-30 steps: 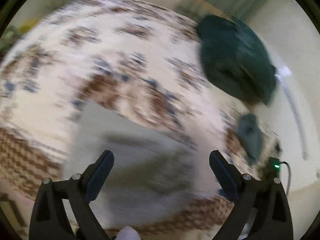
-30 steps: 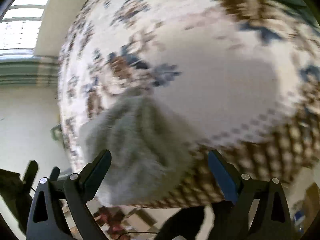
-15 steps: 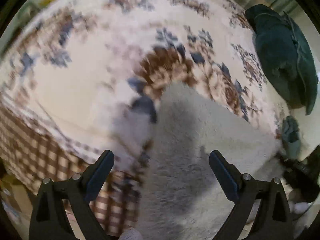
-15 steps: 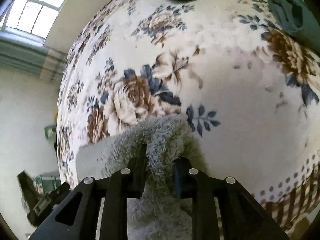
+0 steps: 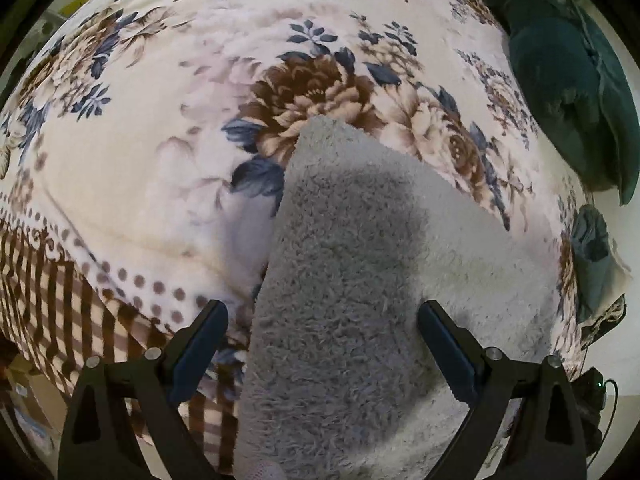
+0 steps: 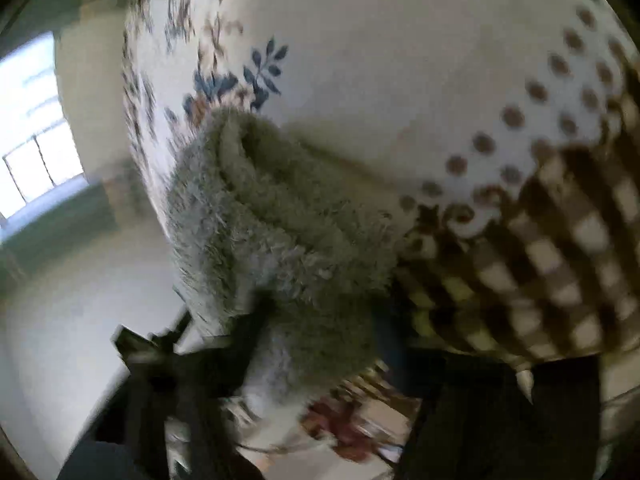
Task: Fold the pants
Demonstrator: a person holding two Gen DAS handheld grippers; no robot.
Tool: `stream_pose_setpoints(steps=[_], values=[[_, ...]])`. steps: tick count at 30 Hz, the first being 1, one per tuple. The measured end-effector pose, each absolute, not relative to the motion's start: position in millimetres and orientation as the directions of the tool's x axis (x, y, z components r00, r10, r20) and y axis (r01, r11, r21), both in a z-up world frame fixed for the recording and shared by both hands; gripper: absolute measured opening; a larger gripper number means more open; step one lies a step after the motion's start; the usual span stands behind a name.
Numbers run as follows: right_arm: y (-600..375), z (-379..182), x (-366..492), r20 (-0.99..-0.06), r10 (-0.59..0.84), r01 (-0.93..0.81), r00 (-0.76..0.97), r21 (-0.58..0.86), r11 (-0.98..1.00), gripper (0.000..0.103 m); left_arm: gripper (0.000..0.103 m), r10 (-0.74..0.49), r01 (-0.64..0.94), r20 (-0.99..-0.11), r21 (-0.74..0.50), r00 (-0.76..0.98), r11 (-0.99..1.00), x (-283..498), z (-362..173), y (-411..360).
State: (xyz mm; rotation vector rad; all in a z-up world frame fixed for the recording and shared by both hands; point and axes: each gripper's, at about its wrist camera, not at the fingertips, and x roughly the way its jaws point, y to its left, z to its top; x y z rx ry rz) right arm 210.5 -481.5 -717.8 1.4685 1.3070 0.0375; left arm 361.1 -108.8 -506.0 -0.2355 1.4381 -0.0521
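On the floral blanket (image 5: 152, 152), grey fleece pants (image 5: 352, 280) under wide left claw (image 5: 322, 344); right claw (image 6: 316, 344) gripping them.

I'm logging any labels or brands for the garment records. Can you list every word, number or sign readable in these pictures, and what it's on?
None: no readable text in either view.
The grey fleece pants show no tag or label.
The floral blanket carries only flowers, dots and checks, no lettering.
The dark green cushion shows no print.
The right wrist view is too blurred by motion to read small print.
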Motion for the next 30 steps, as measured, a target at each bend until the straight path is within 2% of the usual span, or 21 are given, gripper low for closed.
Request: stream_pose_setpoints(steps=[5, 8, 11, 14, 16, 17, 18, 19, 20, 23, 26, 27, 28, 30], values=[[-484, -691, 189, -0.674, 0.608, 0.685, 0.420, 0.675, 0.274, 0.010, 0.097, -0.180, -0.121, -0.975, -0.195, 0.127, 0.973, 362, -507, -106], [-483, -687, 186, -0.780, 0.551, 0.703, 0.297, 0.569, 0.426, 0.009, 0.097, -0.196, -0.142, -0.973, -0.213, 0.123, 0.967, 364, -508, -106], [-476, -718, 194, -0.805, 0.585, 0.708, 0.095, 0.468, 0.529, 0.011, 0.097, -0.198, -0.127, -0.973, -0.213, 0.121, 0.969, 366, -505, -111], [-471, -710, 211, -0.781, 0.622, 0.668, 0.051, 0.489, 0.560, 0.029, 0.097, -0.188, -0.091, -0.974, -0.200, 0.127, 0.975, 367, -495, -115], [-474, -679, 225, -0.804, 0.585, 0.595, 0.105, 0.522, 0.611, 0.050, 0.097, -0.196, -0.075, -0.969, -0.208, 0.148, 0.975, 368, -485, -115], [-477, -662, 231, -0.804, 0.572, 0.565, 0.162, 0.551, 0.614, 0.057, 0.097, -0.199, -0.068, -0.967, -0.212, 0.156, 0.975, 369, -480, -114], [-481, -650, 235, -0.792, 0.570, 0.543, 0.218, 0.584, 0.604, 0.069, 0.097, -0.205, -0.063, -0.965, -0.217, 0.167, 0.974, 372, -476, -114], [-486, -642, 244, -0.770, 0.574, 0.519, 0.280, 0.624, 0.584, 0.076, 0.097, -0.206, -0.060, -0.963, -0.219, 0.171, 0.974, 375, -475, -114], [-487, -640, 253, -0.758, 0.578, 0.509, 0.302, 0.641, 0.575, 0.076, 0.097, -0.205, -0.056, -0.963, -0.217, 0.173, 0.974, 380, -476, -114], [-495, -665, 292, -0.743, 0.598, 0.508, 0.301, 0.655, 0.559, 0.076, 0.097, -0.197, -0.046, -0.966, -0.207, 0.165, 0.977, 395, -486, -118], [-494, -711, 330, -0.673, 0.695, 0.570, 0.251, 0.684, 0.456, 0.076, 0.097, -0.178, -0.022, -0.974, -0.183, 0.139, 0.983, 408, -499, -123], [-494, -717, 336, -0.667, 0.698, 0.569, 0.261, 0.690, 0.447, 0.064, 0.097, -0.174, -0.016, -0.975, -0.178, 0.138, 0.984, 410, -500, -124], [-490, -713, 342, -0.693, 0.659, 0.534, 0.293, 0.691, 0.488, 0.033, 0.097, -0.171, -0.009, -0.976, -0.174, 0.138, 0.985, 413, -502, -125], [-488, -704, 354, -0.733, 0.603, 0.501, 0.315, 0.668, 0.550, 0.031, 0.097, -0.170, -0.002, -0.976, -0.172, 0.137, 0.985, 416, -505, -125]])
